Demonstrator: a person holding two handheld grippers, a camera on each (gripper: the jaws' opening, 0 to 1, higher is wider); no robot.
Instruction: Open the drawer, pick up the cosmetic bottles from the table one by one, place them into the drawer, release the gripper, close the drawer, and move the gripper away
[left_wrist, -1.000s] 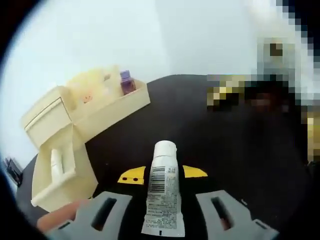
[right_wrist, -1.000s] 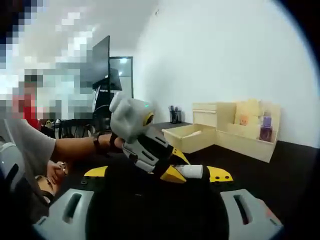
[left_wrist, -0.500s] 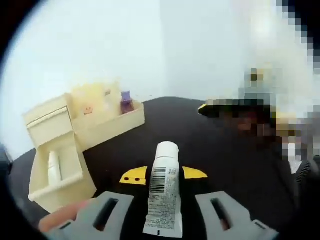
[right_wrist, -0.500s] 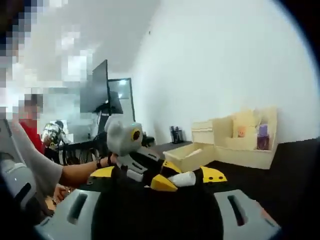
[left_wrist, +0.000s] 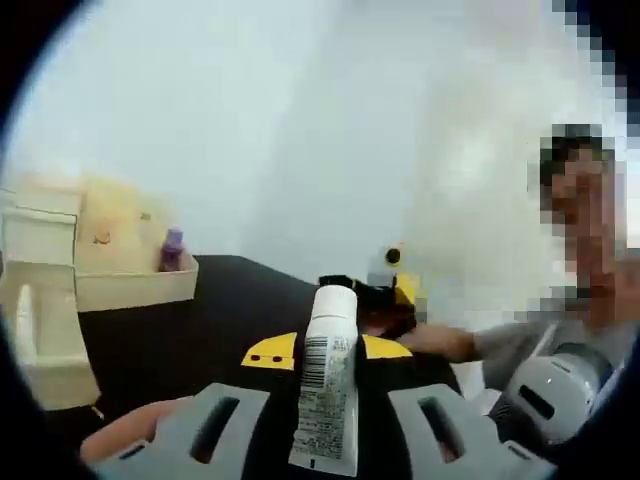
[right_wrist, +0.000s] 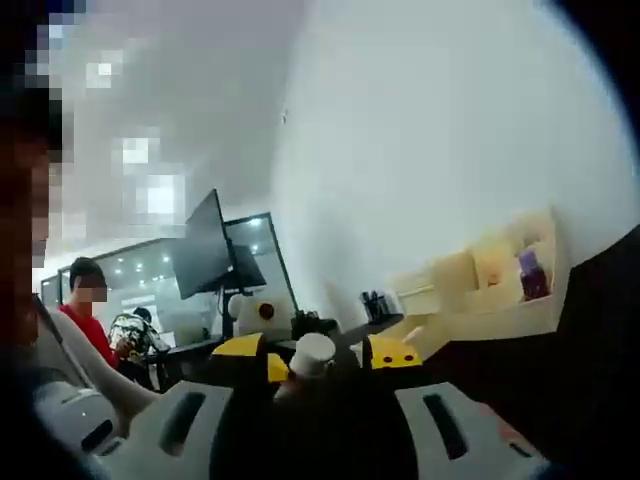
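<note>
White plastic, barcode upward, identifies the cosmetic tube (left_wrist: 327, 390) that is clamped between the yellow-tipped jaws of the left gripper (left_wrist: 326, 352) and is held clear above the black table (left_wrist: 180, 325). In the right gripper view, the right gripper (right_wrist: 318, 357) is presented with its jaws apart and nothing between them; the tube's cap (right_wrist: 312, 354) is seen end-on just beyond them. The cream organiser (left_wrist: 95, 265) is located at the table's far left, with its drawer (left_wrist: 45, 335) pulled open and a purple bottle (left_wrist: 172, 248) standing in its tray.

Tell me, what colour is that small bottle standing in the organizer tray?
Purple bottle, clearest in the left gripper view.
</note>
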